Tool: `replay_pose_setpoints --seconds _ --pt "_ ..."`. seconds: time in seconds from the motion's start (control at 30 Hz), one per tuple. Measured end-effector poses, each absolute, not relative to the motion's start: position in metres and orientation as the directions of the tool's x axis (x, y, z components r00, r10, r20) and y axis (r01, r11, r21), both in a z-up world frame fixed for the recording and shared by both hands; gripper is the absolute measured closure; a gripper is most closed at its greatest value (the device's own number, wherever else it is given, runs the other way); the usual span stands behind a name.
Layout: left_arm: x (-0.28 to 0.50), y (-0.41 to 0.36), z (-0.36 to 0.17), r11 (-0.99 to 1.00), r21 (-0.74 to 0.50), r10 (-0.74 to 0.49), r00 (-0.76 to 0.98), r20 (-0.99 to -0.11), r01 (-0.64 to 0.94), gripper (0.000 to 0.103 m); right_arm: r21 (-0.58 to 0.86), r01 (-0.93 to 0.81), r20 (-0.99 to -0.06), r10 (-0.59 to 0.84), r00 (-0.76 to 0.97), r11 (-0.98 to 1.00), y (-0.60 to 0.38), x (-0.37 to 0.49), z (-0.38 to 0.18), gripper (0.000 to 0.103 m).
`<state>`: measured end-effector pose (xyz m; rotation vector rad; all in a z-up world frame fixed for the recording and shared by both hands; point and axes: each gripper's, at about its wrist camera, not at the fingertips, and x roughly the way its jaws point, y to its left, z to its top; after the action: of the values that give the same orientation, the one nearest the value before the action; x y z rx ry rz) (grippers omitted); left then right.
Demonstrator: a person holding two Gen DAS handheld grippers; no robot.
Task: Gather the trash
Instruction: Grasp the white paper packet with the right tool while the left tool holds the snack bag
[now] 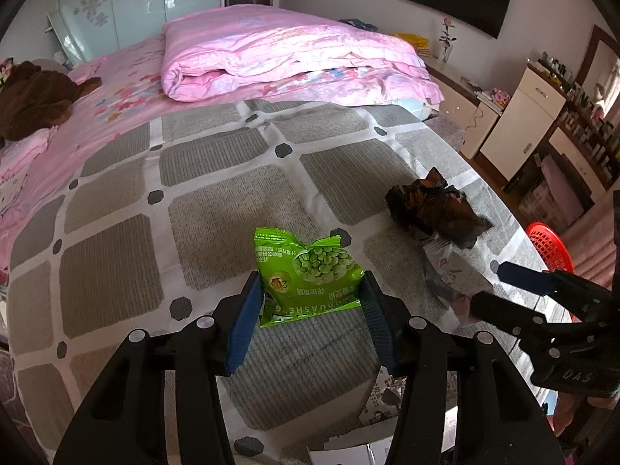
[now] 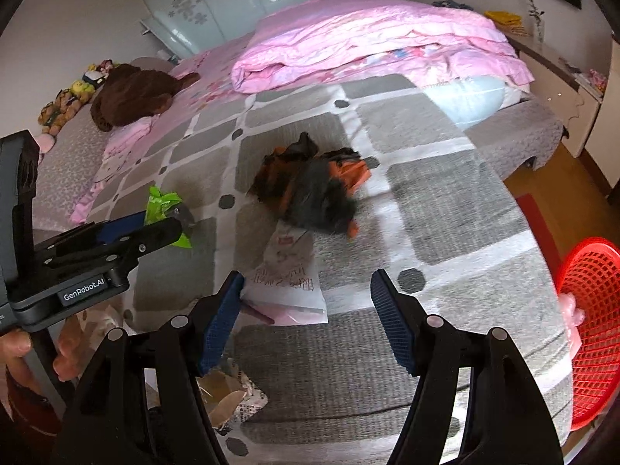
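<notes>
A green pea-snack packet (image 1: pixel 310 275) lies on the grey checked bedspread (image 1: pixel 193 201), and my left gripper (image 1: pixel 310 277) is shut on it with a blue pad against each side. From the right wrist view, that packet (image 2: pixel 164 203) shows in the left gripper (image 2: pixel 166 221). A crumpled black and orange wrapper (image 2: pixel 310 190) lies further in on the bedspread (image 2: pixel 445 201), with a flat white printed wrapper (image 2: pixel 290 283) just in front of it. My right gripper (image 2: pixel 306 290) hangs open over the near end of that white wrapper. The left wrist view shows the right gripper (image 1: pixel 486 288) beside the same dark wrapper (image 1: pixel 430 209).
A red mesh basket (image 2: pixel 589 310) stands on the floor off the bed's right edge. A folded pink quilt (image 1: pixel 279 54) and a brown plush toy (image 1: pixel 35 100) lie further up the bed. Crumpled paper (image 2: pixel 228 395) sits below the near edge. Cabinets (image 1: pixel 519 120) line the right wall.
</notes>
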<state>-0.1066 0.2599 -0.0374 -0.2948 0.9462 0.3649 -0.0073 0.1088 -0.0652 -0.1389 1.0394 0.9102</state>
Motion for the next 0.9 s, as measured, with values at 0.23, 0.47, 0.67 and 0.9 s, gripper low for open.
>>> replay_pose_setpoints --seconds 0.23,0.47,0.67,0.9 --pt "-0.107 0.260 -0.037 0.900 -0.086 0.174 0.532 -0.829 -0.428 0.054 0.299 -0.728 -0.809 0.569 0.149 0.616 0.118 -0.012 -0.074 0.051" --pt "-0.114 0.263 -0.035 0.893 -0.088 0.180 0.531 -0.828 -0.441 0.054 0.285 -0.733 -0.811 0.563 0.160 0.618 0.116 -0.013 -0.077 0.067" --pt "-0.116 0.263 -0.035 0.892 -0.089 0.181 0.530 -0.828 -0.443 0.054 0.283 -0.741 -0.809 0.567 0.157 0.609 0.114 -0.017 -0.076 0.073" --pt "-0.118 0.262 -0.034 0.893 -0.090 0.181 0.535 -0.826 -0.441 0.054 0.275 -0.734 -0.808 0.563 0.174 0.621 0.099 -0.021 -0.072 0.074"
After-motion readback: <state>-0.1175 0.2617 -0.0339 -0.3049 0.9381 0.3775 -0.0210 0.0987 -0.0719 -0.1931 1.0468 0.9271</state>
